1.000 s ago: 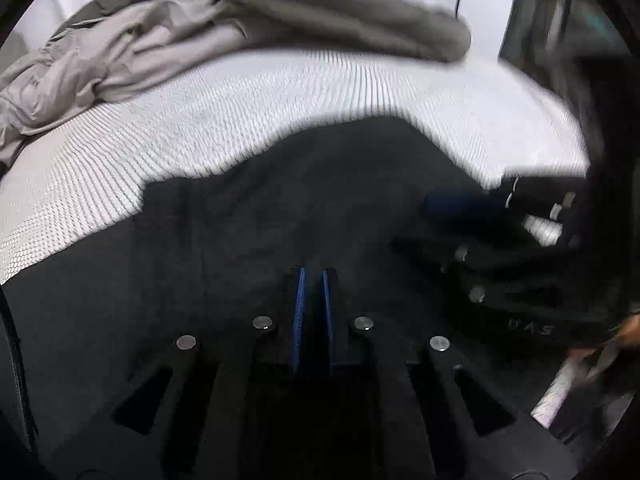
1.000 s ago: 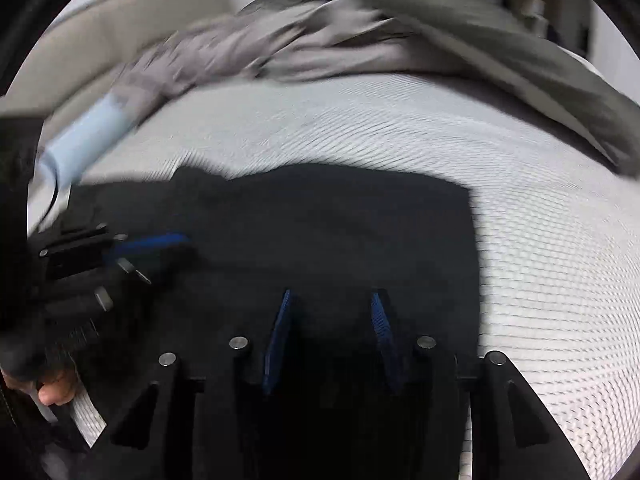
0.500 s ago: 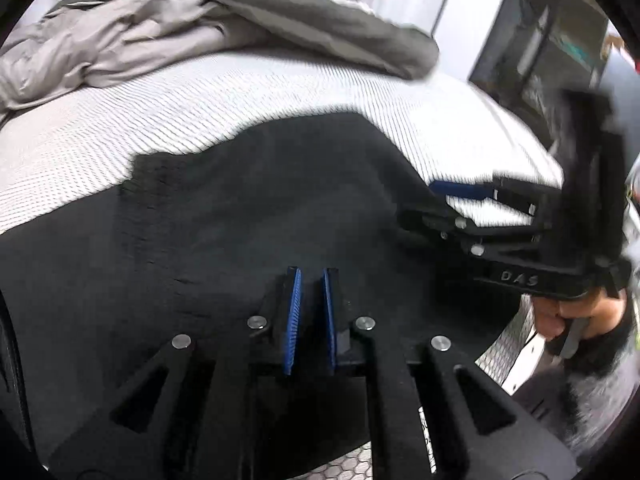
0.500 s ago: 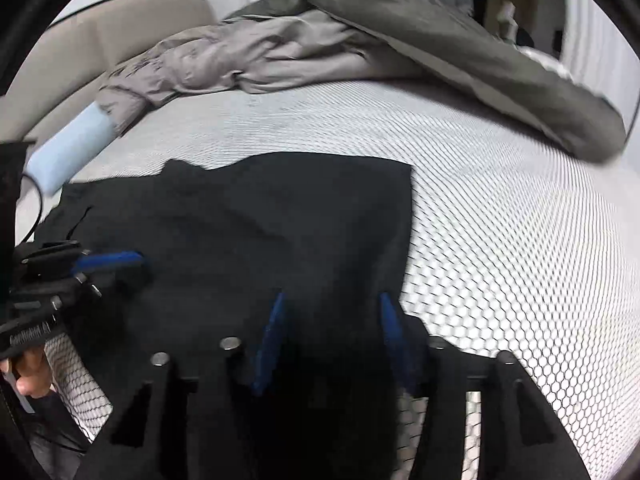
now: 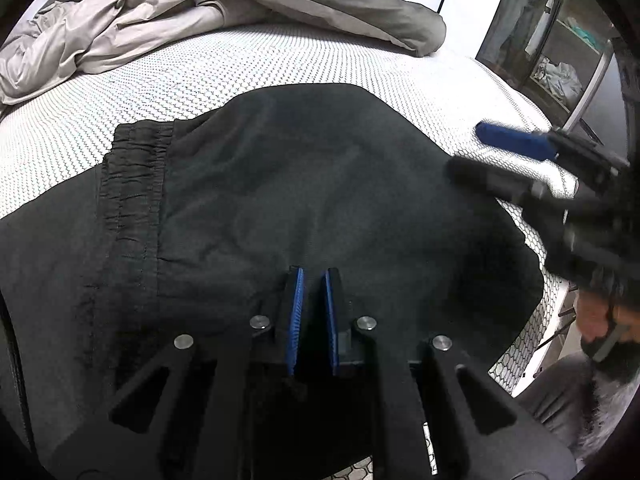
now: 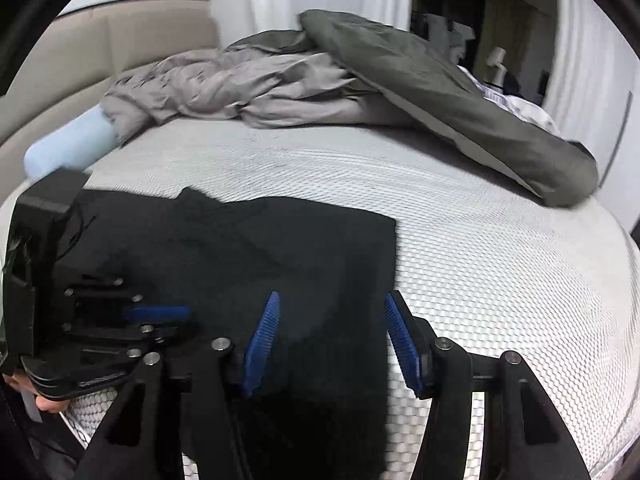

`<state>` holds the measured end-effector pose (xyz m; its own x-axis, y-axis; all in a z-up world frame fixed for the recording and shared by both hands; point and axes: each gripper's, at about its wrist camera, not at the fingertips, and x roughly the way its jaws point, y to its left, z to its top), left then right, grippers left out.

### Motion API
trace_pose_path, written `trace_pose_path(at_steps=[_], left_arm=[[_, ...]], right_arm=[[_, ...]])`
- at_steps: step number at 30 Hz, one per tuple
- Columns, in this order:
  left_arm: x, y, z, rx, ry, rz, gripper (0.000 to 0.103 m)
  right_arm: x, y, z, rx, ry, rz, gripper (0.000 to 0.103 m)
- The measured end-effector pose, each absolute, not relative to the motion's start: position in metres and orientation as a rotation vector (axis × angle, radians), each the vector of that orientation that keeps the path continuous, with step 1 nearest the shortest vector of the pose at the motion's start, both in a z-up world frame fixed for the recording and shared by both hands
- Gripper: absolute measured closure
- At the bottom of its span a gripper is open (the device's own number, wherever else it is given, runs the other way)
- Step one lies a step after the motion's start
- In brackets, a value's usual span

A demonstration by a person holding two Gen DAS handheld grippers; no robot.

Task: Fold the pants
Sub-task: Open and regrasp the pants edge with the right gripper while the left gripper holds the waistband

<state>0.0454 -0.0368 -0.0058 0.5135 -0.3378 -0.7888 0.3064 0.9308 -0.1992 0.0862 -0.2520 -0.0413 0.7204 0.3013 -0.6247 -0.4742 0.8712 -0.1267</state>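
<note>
Black pants [image 5: 320, 180] lie folded on the white mesh-patterned mattress [image 5: 240, 68], their elastic waistband [image 5: 132, 168] at the left. My left gripper [image 5: 312, 274] sits low on the near part of the cloth. Its blue pads are almost together, and creases run into the narrow gap. From the right wrist view the pants [image 6: 260, 248] spread out ahead, with the left gripper [image 6: 184, 316] on their near left part. My right gripper [image 6: 332, 298] stands open above the pants' right edge, its pads clear of the cloth. It also shows in the left wrist view as the right gripper [image 5: 476, 156], lifted off the cloth.
A rumpled grey duvet [image 6: 400, 80] lies across the far side of the bed, a pale blue roll pillow [image 6: 68, 144] by the beige headboard [image 6: 120, 40]. A glass-fronted shelf [image 5: 560, 40] stands beyond the mattress's right edge. A hand [image 5: 600, 316] holds the right gripper.
My right gripper has opened wider and drawn up and back off the pants toward their right edge. The left gripper has stayed nearly shut on the near cloth.
</note>
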Motion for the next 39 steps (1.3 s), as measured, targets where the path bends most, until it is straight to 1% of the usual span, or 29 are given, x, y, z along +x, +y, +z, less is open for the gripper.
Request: trace_pose_path(at_steps=[3,7,11,13,14,16,17,20,21,22,24,27,30,32,33,34,36,39], left_arm=[[0.047,-0.034,-0.007,-0.048,0.959,-0.399,0.094],[0.042,-0.025,-0.008,-0.053,0.97,-0.432,0.095],[0.023,-0.008,-0.004,-0.041,0.958,-0.481,0.095],[0.011,0.0,-0.005,-0.005,0.962,-0.453,0.095],[0.004,0.005,-0.005,0.012,0.948,-0.419,0.095],[-0.006,0.01,0.001,-0.005,0.929,-0.412,0.093],[-0.01,0.01,0.005,-0.009,0.915,-0.415,0.093],[-0.015,-0.003,0.014,0.0,0.879,-0.447,0.092],[-0.016,-0.009,0.015,0.004,0.872,-0.461,0.09],[-0.014,-0.017,0.013,0.007,0.881,-0.479,0.086],[-0.01,-0.026,0.003,0.009,0.919,-0.485,0.083],[-0.009,-0.033,-0.012,0.072,0.945,-0.487,0.082],[-0.014,-0.017,-0.009,0.037,0.95,-0.498,0.082],[-0.02,-0.003,-0.007,0.027,0.953,-0.491,0.082],[-0.023,0.004,-0.007,0.031,0.955,-0.487,0.082],[-0.025,0.009,-0.006,0.032,0.956,-0.484,0.082],[-0.027,0.019,-0.003,0.017,0.947,-0.483,0.082],[-0.032,0.04,0.014,-0.045,0.879,-0.442,0.082]], right_arm=[[0.092,-0.235,-0.058,-0.237,0.71,0.555,0.047],[0.106,-0.222,-0.102,-0.397,0.801,0.475,0.047],[0.095,-0.254,-0.094,-0.438,0.768,0.436,0.048],[0.093,-0.285,-0.094,-0.427,0.764,0.354,0.043],[0.093,-0.299,-0.094,-0.389,0.768,0.336,0.04],[0.091,-0.319,-0.086,-0.248,0.776,0.366,0.04],[0.085,-0.32,-0.079,-0.234,0.753,0.353,0.042],[0.069,-0.303,-0.063,-0.226,0.688,0.419,0.042],[0.064,-0.29,-0.059,-0.218,0.688,0.477,0.042],[0.06,-0.275,-0.059,-0.226,0.697,0.535,0.042],[0.056,-0.248,-0.072,-0.294,0.734,0.586,0.042],[0.053,-0.23,-0.099,-0.441,0.78,0.567,0.042],[0.053,-0.249,-0.098,-0.457,0.751,0.548,0.042],[0.054,-0.284,-0.093,-0.419,0.759,0.487,0.042],[0.058,-0.294,-0.092,-0.402,0.769,0.475,0.038],[0.06,-0.311,-0.093,-0.367,0.783,0.454,0.038],[0.066,-0.333,-0.092,-0.277,0.816,0.463,0.038],[0.072,-0.356,-0.082,-0.074,0.84,0.555,0.038]])
